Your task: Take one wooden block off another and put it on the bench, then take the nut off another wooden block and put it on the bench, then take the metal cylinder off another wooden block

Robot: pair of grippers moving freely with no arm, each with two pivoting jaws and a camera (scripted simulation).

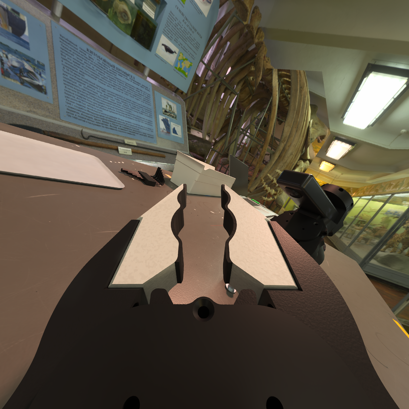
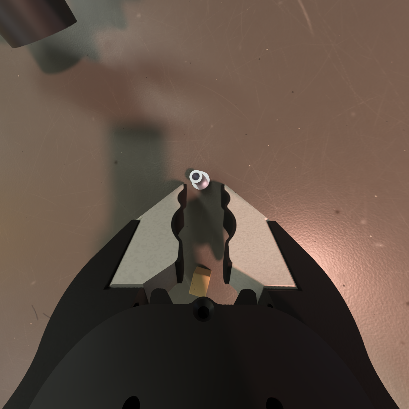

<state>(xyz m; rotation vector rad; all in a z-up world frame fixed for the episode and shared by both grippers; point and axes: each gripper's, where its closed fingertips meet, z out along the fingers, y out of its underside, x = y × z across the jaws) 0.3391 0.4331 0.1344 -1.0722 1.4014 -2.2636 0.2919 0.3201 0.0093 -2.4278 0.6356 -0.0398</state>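
Note:
In the right wrist view my right gripper [image 2: 203,186] is open and empty, looking straight down at the brown bench [image 2: 309,110]. A small metal cylinder [image 2: 199,179] with a flange and a bore stands on the bench just beyond the fingertips. A wooden block [image 2: 199,281] lies on the bench far below, between the finger bases. In the left wrist view my left gripper [image 1: 203,187] is open and empty, low over the bench [image 1: 55,221]. A small shiny metal piece [image 1: 230,288] shows by the base of its right finger. The right gripper [image 1: 314,212] hangs at the right.
A white mat [image 1: 55,163] lies at the left of the bench. A black hex key set [image 1: 146,177] and a white box [image 1: 201,177] sit at the back, with a grey device [image 1: 254,199] behind. The bench edge [image 1: 354,287] runs along the right. A dark cylindrical part [image 2: 33,20] is at top left.

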